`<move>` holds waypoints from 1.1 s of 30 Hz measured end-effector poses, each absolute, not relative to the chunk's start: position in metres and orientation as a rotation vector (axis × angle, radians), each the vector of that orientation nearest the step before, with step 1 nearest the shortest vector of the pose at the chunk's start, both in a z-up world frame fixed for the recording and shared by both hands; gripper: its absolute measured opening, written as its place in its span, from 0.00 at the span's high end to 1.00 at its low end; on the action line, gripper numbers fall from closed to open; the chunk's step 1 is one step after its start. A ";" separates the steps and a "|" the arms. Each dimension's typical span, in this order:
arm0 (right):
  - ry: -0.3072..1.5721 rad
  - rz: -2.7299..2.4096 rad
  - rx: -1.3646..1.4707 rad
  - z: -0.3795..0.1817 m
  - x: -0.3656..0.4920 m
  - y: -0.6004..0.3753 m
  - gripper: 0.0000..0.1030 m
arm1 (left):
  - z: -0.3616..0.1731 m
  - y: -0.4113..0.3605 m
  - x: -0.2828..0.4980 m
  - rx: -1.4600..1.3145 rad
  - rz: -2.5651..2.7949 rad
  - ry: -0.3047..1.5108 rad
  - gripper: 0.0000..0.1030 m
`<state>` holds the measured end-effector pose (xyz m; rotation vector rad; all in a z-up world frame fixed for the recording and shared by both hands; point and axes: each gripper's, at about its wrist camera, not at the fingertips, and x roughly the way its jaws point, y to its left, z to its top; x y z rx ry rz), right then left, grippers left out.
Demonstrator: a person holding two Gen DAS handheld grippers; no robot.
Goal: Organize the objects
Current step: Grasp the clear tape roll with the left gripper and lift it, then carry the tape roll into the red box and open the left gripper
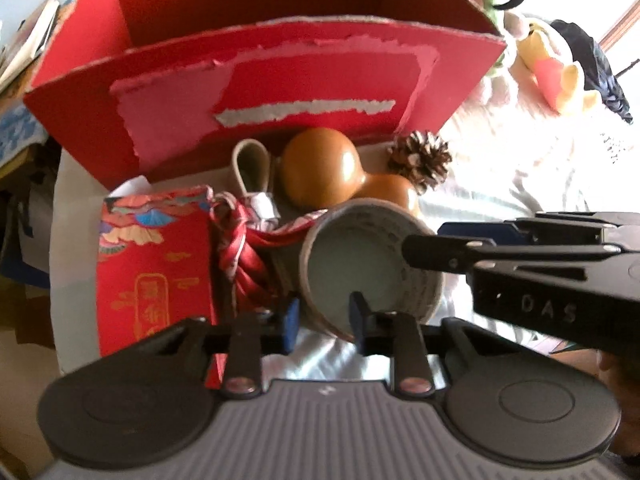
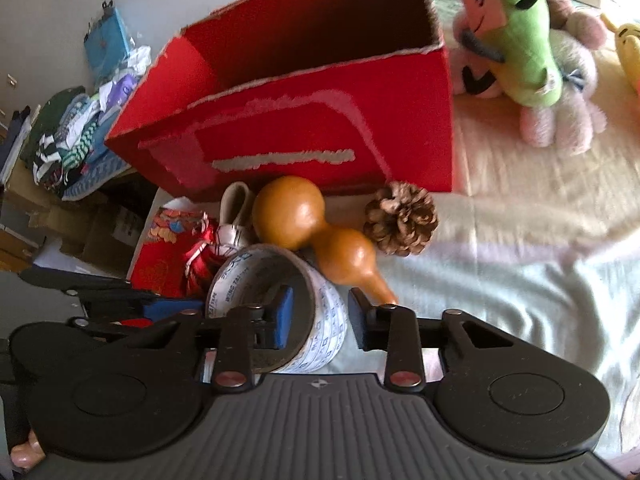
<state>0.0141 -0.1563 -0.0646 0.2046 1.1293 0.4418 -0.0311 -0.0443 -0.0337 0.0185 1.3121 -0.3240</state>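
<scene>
A tape roll (image 1: pixel 416 280) (image 2: pixel 240 276) with printed white tape is held tilted just over the bedsheet. My left gripper (image 1: pixel 324 318) straddles its near-left wall, one pad outside and one inside, shut on it. My right gripper (image 2: pixel 319 316) (image 1: pixel 432 238) clamps the opposite wall the same way. Behind the roll lie a brown gourd (image 1: pixel 320 168) (image 2: pixel 288 212), a pine cone (image 1: pixel 420 160) (image 2: pixel 400 218), a beige strap loop (image 1: pixel 252 164), a red tassel knot (image 1: pixel 240 248) and a red printed packet (image 1: pixel 156 264) (image 2: pixel 160 268). An open red box (image 1: pixel 280 92) (image 2: pixel 300 136) stands behind them.
Plush toys (image 2: pixel 516 32) (image 1: pixel 552 68) sit to the right of the box on the pale bedsheet (image 2: pixel 500 260). A heap of clothes (image 2: pixel 68 136) and cartons lie off the bed's left edge. The sheet to the right of the pine cone is bare.
</scene>
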 end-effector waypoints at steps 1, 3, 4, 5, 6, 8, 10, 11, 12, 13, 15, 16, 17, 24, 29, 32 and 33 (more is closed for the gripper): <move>1.139 0.435 0.200 -0.067 0.014 -0.155 0.79 | -0.035 -0.045 -0.030 0.029 -0.322 1.318 0.79; 1.161 0.433 0.207 -0.071 0.015 -0.153 0.86 | -0.037 -0.042 -0.030 0.027 -0.321 1.323 0.80; 1.164 0.427 0.212 -0.070 0.015 -0.154 0.86 | -0.037 -0.041 -0.029 0.028 -0.326 1.325 0.80; 1.167 0.422 0.209 -0.069 0.015 -0.154 0.86 | -0.037 -0.040 -0.028 0.029 -0.335 1.324 0.82; 1.169 0.419 0.206 -0.068 0.014 -0.154 0.86 | -0.036 -0.039 -0.028 0.025 -0.344 1.326 0.83; 1.171 0.413 0.206 -0.066 0.011 -0.156 0.86 | -0.031 -0.038 -0.029 0.037 -0.367 1.327 0.83; 1.163 0.407 0.210 -0.059 0.008 -0.157 0.86 | -0.026 -0.038 -0.030 0.055 -0.394 1.320 0.83; 1.156 0.401 0.208 -0.055 0.006 -0.158 0.86 | -0.025 -0.039 -0.030 0.058 -0.413 1.311 0.83; 1.147 0.395 0.206 -0.048 0.003 -0.161 0.86 | -0.019 -0.038 -0.031 0.060 -0.433 1.302 0.84; 1.136 0.392 0.208 -0.042 0.002 -0.162 0.87 | -0.011 -0.037 -0.033 0.068 -0.461 1.288 0.84; 1.117 0.384 0.212 -0.028 0.000 -0.166 0.87 | 0.005 -0.037 -0.035 0.075 -0.505 1.245 0.84; 1.102 0.378 0.211 -0.020 0.000 -0.167 0.87 | 0.014 -0.036 -0.035 0.076 -0.531 1.220 0.84; 1.084 0.371 0.208 -0.011 -0.001 -0.168 0.87 | 0.024 -0.036 -0.031 0.075 -0.552 1.200 0.84; 0.881 0.310 0.163 0.053 0.022 -0.164 0.86 | 0.083 -0.024 0.000 0.046 -0.627 1.001 0.84; 0.826 0.267 0.097 0.056 0.066 -0.153 0.86 | 0.079 -0.022 0.054 0.006 -0.607 0.964 0.84; 0.828 0.233 0.050 0.046 0.100 -0.147 0.87 | 0.065 -0.014 0.088 -0.083 -0.611 0.979 0.82; 0.839 0.228 0.037 0.044 0.108 -0.146 0.87 | 0.062 -0.013 0.101 -0.110 -0.614 0.988 0.82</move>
